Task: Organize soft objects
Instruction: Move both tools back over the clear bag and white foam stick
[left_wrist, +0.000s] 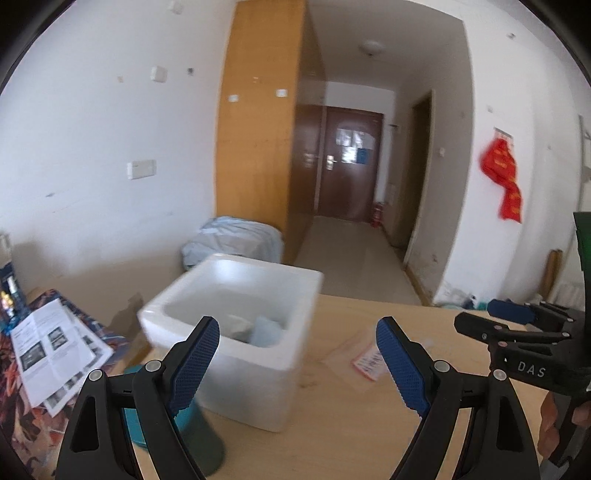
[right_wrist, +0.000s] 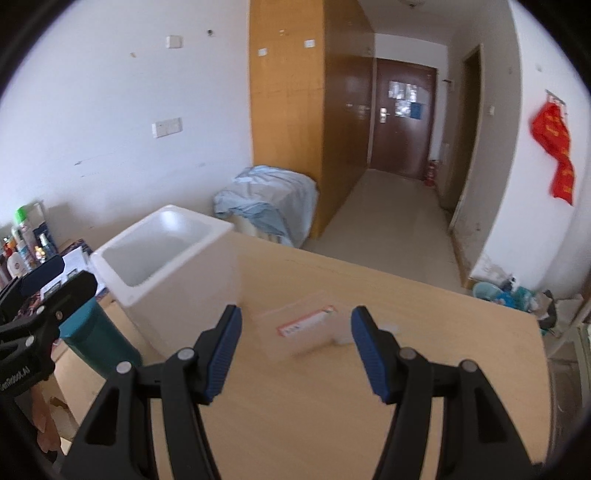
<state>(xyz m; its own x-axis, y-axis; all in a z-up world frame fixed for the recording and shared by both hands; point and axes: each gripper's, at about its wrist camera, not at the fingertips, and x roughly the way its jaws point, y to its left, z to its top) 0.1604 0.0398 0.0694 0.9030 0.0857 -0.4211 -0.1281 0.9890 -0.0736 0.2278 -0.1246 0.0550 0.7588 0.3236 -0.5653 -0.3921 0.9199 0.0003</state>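
"DAS" lettering on right gripper (left_wrist: 517, 325); left gripper (left_wrist: 297, 365) fingers spread wide, both empty, above table (left_wrist: 351, 424).

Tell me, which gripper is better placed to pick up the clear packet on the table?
Right. The right gripper is open and frames the clear packet directly ahead. The left gripper faces the white foam box instead.

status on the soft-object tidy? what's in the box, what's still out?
Done: the white foam box already holds some pale soft items. In hand: nothing; left gripper and right gripper both hover with jaws open and empty. Left: a clear plastic bag with a red label lies flat on the wooden table, ahead of the right gripper.
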